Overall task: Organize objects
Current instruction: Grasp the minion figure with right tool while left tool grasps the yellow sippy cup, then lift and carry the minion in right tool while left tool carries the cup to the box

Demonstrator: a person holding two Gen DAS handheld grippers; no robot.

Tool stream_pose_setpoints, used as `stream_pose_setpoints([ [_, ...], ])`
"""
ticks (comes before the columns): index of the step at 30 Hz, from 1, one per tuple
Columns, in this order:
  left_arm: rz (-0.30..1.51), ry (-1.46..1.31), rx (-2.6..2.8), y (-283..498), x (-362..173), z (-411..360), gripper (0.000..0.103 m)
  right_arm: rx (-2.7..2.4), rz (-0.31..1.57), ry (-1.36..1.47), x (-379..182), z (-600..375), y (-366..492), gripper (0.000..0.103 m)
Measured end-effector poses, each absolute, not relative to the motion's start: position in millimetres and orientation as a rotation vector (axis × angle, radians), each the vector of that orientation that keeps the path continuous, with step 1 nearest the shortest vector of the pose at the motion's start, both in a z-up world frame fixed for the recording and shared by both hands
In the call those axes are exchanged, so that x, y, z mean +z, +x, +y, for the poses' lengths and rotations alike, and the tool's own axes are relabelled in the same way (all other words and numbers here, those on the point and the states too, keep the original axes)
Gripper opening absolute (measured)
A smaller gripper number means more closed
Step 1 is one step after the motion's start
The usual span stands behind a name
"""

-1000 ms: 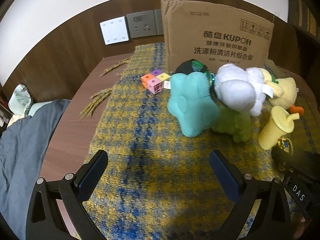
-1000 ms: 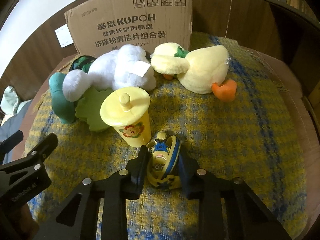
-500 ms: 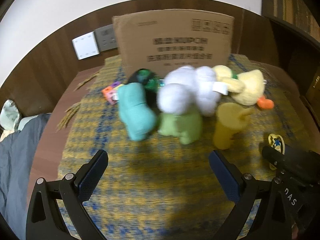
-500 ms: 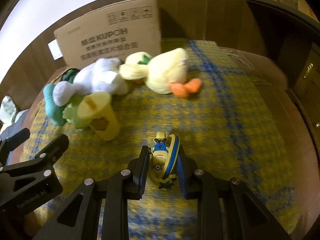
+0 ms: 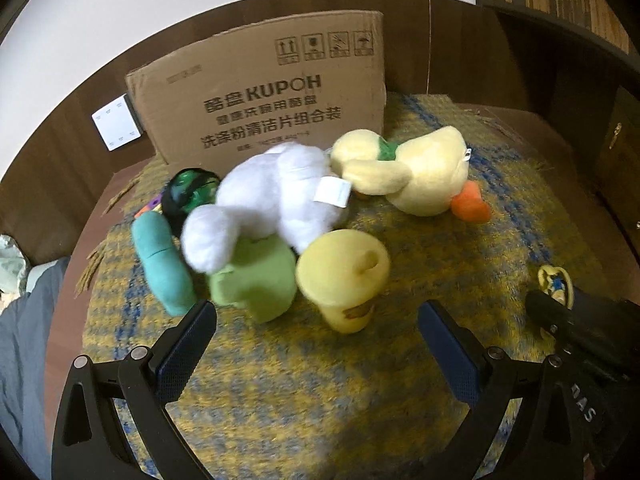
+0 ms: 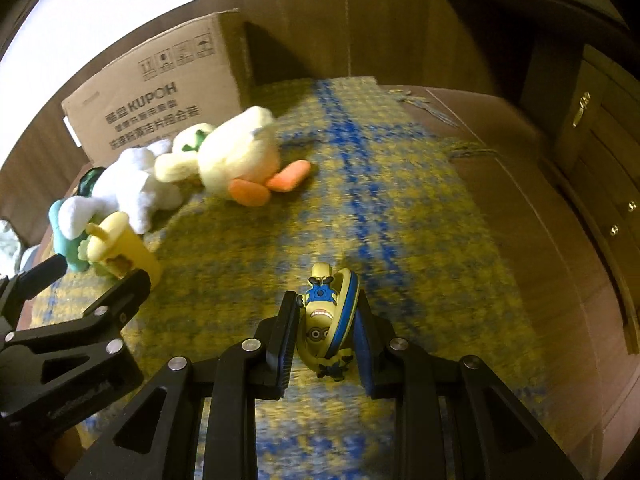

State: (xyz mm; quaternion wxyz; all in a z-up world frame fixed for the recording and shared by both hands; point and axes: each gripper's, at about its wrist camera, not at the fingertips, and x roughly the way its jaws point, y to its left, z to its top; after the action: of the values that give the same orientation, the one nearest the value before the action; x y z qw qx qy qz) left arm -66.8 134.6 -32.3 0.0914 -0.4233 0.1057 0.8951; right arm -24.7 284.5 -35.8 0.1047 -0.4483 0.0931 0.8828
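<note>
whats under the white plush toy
The white plush toy lies across a light green plush, with a teal plush beside it. How much more sits underneath is covered.

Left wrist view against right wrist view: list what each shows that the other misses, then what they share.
Only the left wrist view shows the white wall switch and the colored blocks behind the teal plush. Only the right wrist view shows the minion toy's face, clamped in the right gripper, and the wooden drawers. Both show the cardboard box, yellow duck plush, white plush, yellow cup and open left gripper.
</note>
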Motion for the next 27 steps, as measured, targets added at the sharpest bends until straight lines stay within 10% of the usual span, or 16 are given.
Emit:
stream_pose_setpoints([
  [11,0.324,-1.382,2.603,-82,-52,153,0.034,2.604,0.283,-1.332,-42,299,-32,0.027],
  [27,0.289,-1.337,2.615,-67,-40,141,0.032,2.629,0.249,-1.288,-30,287,-28,0.027],
])
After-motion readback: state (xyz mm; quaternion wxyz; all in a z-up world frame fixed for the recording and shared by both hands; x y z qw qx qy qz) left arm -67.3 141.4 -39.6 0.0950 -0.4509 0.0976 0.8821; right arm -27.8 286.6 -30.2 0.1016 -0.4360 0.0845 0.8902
